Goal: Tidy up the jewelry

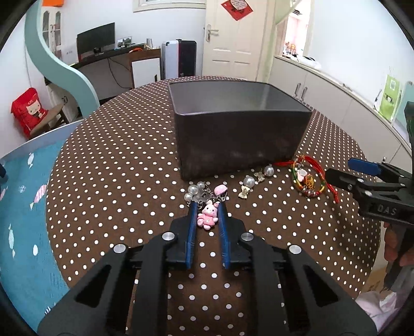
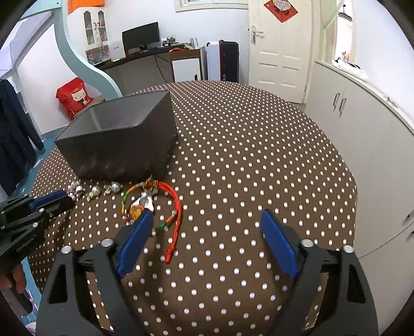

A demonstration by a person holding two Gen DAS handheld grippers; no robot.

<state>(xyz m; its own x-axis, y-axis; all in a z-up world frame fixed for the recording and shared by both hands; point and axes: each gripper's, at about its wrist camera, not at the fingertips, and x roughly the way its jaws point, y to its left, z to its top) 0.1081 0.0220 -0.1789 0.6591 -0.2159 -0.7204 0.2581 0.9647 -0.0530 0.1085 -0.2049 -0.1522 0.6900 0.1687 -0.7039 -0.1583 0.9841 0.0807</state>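
left gripper [image 1: 206,206]: jaws clenched on pink charm keychain [image 1: 207,219], apparently gripped, lying on table [image 1: 116,168] | right gripper [image 2: 204,219]: jaws released, empty | pearl earrings [image 1: 249,182], red-green cord bracelet [image 1: 308,178] lie loose before the bin | dark bin [image 1: 240,134]: seemingly empty; nothing stowed yet

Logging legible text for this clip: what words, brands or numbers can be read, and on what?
"DAS" on the right gripper body.
"CAT" on the red bag, faint.
White lettering on the left gripper body: too blurred to read.
Red door decoration and green bag: print too small to read.
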